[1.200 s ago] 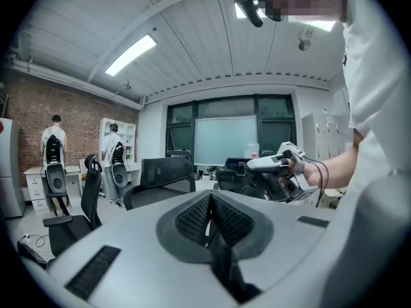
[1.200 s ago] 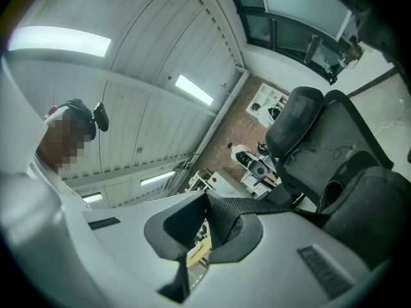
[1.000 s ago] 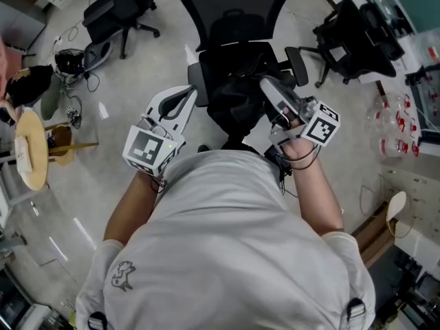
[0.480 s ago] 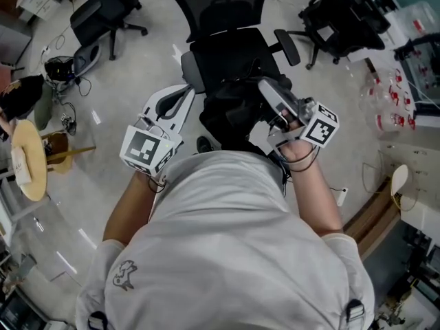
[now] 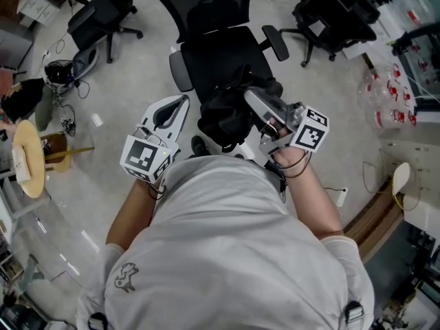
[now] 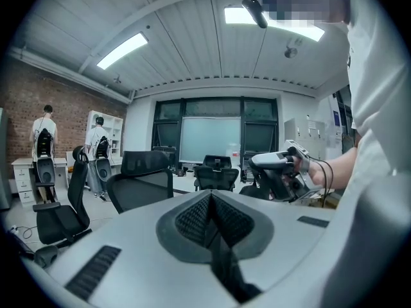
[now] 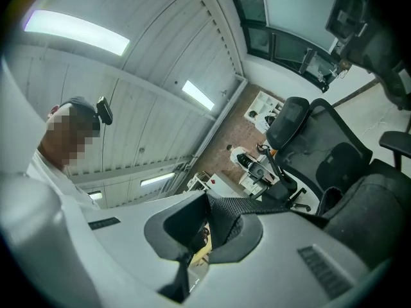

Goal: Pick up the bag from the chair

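The pale floor [image 5: 124, 74] spreads out ahead of and below both tools. On it, directly ahead of the tools, stands a black office chair [image 5: 218, 57] with its mesh back farthest from them and its seat facing them. More black chairs stand farther off, beyond and to either side. Behind the tools is the person [image 5: 227, 239] in a white shirt, one forearm reaching to each tool.

The black bag [image 5: 227, 115] hangs bunched under the tip of the right tool [image 5: 251, 97], between the front edge of the chair's seat and the person. Whether it touches the seat cannot be told from here. This tool points toward the chair with its marker cube at the rear, and its jaws are clamped on the bag's woven black strap [image 7: 247, 207], which runs out from between the pads to the tool's right.

The left tool [image 5: 181, 102] is held beside the bag, to its left and apart from it, pointing at the chair's near armrest. Its jaws are together with nothing between them.
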{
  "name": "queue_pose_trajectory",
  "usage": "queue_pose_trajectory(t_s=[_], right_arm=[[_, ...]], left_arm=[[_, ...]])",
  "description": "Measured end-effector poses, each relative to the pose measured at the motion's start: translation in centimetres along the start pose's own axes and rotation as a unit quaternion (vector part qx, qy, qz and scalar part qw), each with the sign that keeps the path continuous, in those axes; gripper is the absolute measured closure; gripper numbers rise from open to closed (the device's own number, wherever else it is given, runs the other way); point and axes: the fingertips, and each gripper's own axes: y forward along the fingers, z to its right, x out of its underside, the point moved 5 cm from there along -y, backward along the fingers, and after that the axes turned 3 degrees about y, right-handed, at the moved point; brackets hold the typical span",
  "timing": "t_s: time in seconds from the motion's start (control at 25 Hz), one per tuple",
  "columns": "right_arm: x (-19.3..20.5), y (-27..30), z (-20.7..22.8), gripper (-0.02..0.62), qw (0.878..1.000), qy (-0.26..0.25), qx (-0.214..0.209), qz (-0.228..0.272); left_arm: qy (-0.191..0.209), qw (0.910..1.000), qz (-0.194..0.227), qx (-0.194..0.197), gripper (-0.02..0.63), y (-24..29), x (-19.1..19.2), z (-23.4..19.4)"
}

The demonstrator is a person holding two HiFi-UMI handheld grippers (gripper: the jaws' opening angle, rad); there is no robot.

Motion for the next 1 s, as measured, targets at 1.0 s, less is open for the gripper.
queue_pose_trajectory(t_s=[1.0], right_arm=[[2.7, -15.4, -3.4, 0.561, 0.999, 0.010, -0.008, -0.035]], left_arm=[[0.011, 0.9994, -0.006, -0.031, 0.594, -1.0, -0.7, 17.7]])
